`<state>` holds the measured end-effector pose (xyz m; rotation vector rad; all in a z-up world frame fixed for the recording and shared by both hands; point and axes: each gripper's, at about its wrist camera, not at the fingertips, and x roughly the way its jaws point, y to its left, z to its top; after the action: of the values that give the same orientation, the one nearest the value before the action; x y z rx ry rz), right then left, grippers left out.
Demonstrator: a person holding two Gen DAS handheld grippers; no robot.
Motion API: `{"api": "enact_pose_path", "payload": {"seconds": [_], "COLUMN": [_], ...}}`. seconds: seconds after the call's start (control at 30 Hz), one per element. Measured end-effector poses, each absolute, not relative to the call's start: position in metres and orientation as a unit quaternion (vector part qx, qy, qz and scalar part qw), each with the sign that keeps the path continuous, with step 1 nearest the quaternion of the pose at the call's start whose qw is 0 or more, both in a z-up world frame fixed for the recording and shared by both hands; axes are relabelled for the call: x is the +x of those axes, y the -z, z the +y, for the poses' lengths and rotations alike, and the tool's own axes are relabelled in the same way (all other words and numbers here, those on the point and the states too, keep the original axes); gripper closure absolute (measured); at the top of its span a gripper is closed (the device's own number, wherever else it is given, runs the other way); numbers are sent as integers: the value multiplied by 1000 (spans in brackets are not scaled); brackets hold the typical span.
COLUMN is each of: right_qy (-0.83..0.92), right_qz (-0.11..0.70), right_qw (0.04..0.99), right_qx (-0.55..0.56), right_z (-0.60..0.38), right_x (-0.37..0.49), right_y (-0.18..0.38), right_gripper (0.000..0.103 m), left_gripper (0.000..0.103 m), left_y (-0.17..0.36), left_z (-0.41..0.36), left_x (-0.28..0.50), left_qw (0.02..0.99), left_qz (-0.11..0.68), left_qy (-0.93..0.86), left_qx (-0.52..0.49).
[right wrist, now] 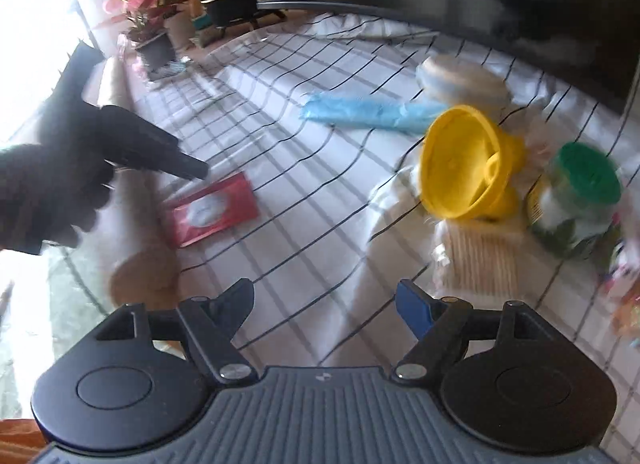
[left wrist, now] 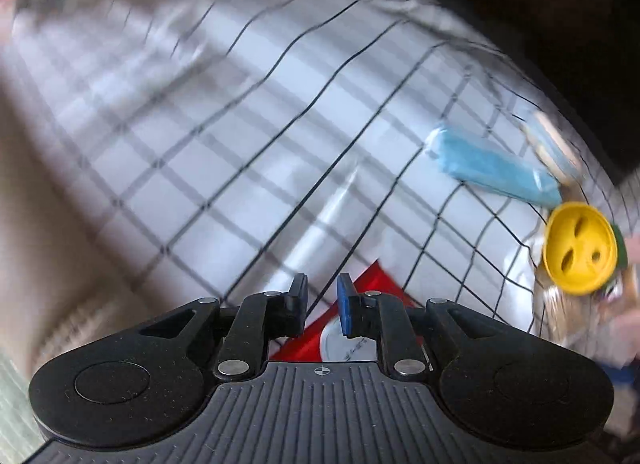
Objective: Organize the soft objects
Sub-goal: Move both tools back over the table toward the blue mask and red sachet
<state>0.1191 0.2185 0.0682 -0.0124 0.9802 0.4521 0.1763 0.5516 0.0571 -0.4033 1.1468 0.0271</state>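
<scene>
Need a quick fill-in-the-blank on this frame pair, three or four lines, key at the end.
1. The flat red packet lies on a checked ____.
2. The plastic funnel lying on its side is ____ in colour.
3. The glass jar beside the funnel has a ____ lid.
4. The right tool has its jaws ____, with nothing between them.

Missing words: cloth; yellow; green; open

Packet lies left of funnel on tablecloth.

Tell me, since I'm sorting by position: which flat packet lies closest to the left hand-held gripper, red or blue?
The red packet, right under its fingertips; the blue packet lies farther off.
</scene>
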Motion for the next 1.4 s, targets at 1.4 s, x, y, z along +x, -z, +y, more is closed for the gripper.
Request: {"api": "enact_pose_path", "payload": {"seconds": [1.4], "right_qy": [-215], "right_qz": [464], "right_qw": [859], "right_qx": [-23], "right_z": [263], "right_x": [146], "right_y": [-14], "right_gripper": [24], "left_gripper": [85], "left_y": [-90], "left_z": [467], "left_x": [112], "left_qw": [881], "left_qz": [448], "left_qy": [55], "left_qx": [-141]}}
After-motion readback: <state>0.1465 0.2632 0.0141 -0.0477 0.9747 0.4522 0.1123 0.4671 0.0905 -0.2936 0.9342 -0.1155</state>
